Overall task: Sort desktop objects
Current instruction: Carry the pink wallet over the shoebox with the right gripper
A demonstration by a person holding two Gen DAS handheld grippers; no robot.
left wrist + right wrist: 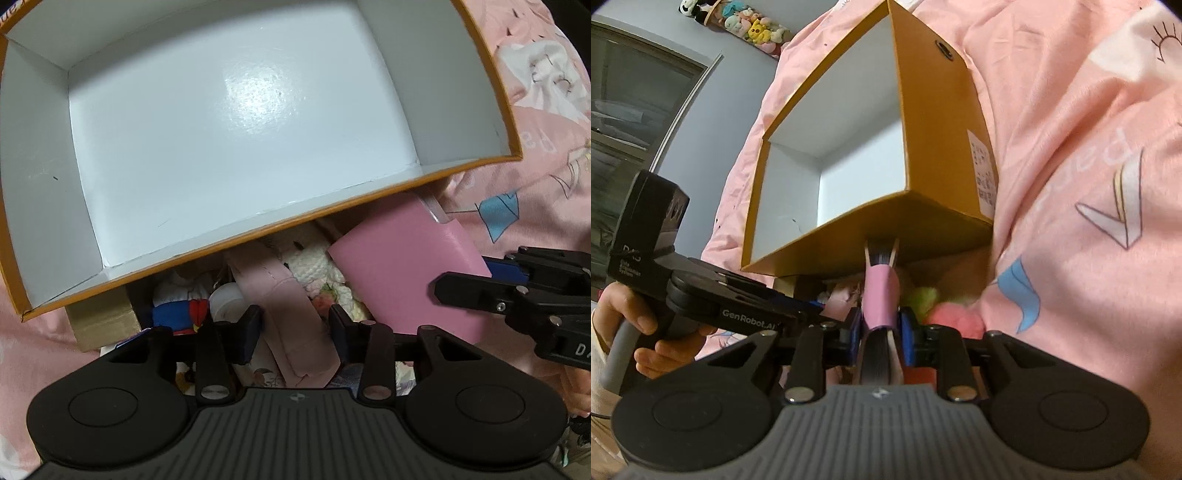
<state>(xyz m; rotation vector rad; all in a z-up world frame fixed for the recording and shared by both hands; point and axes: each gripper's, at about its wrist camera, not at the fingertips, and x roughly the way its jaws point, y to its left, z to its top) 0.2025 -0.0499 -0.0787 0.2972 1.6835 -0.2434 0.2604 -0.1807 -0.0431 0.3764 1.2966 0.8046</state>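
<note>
Right claw [880,341] pinching pink notebook [880,295] spine-up, for lifting; left claw [295,325] straddling pink strap [291,314], contact unclear; box [480,74] empty, waiting.

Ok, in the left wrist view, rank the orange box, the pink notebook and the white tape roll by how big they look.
Largest to smallest:
1. orange box
2. pink notebook
3. white tape roll, partly hidden, so unsure

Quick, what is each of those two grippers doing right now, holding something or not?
Left gripper: closed on a pale pink fabric strap.
Right gripper: closed on the pink notebook, gripping it by its spine.
</note>
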